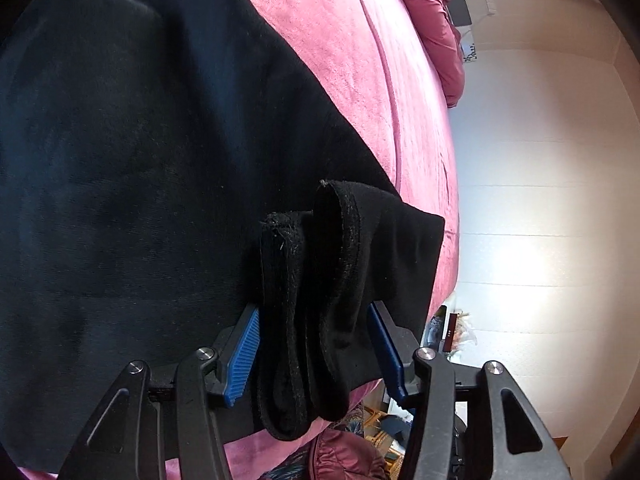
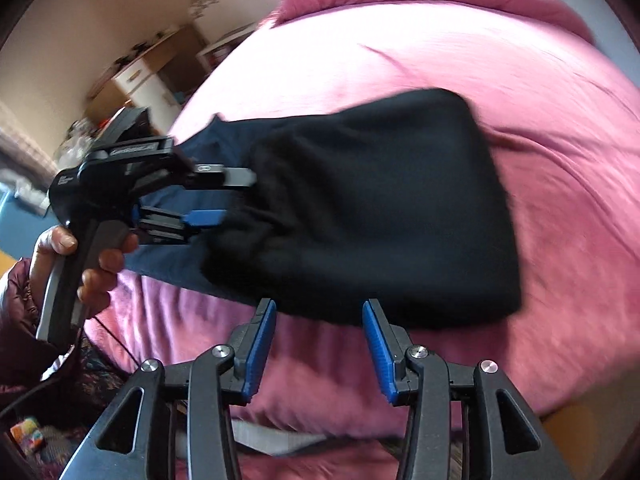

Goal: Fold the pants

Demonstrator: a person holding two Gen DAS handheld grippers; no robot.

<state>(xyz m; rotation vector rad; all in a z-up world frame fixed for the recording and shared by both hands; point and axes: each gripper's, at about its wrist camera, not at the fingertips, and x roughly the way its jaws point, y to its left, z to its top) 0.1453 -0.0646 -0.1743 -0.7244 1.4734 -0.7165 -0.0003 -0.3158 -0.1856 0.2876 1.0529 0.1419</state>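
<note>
The black pants (image 2: pixel 372 200) lie folded over on a pink bed cover (image 2: pixel 400 60). In the left wrist view the dark cloth (image 1: pixel 120 140) fills the left half, and bunched hem layers (image 1: pixel 316 304) hang between the blue pads of my left gripper (image 1: pixel 314 320). Its jaws stand wide, with a gap to the cloth on the right side. In the right wrist view the left gripper (image 2: pixel 236 194) meets the pants' left end. My right gripper (image 2: pixel 318 316) is open and empty, just short of the pants' near edge.
The pink bed cover (image 1: pixel 352 60) runs to a rounded edge, with a white wall (image 1: pixel 540 180) beyond it. Wooden furniture (image 2: pixel 148 64) stands past the bed's far left. A hand (image 2: pixel 92 256) in a maroon sleeve holds the left gripper's handle.
</note>
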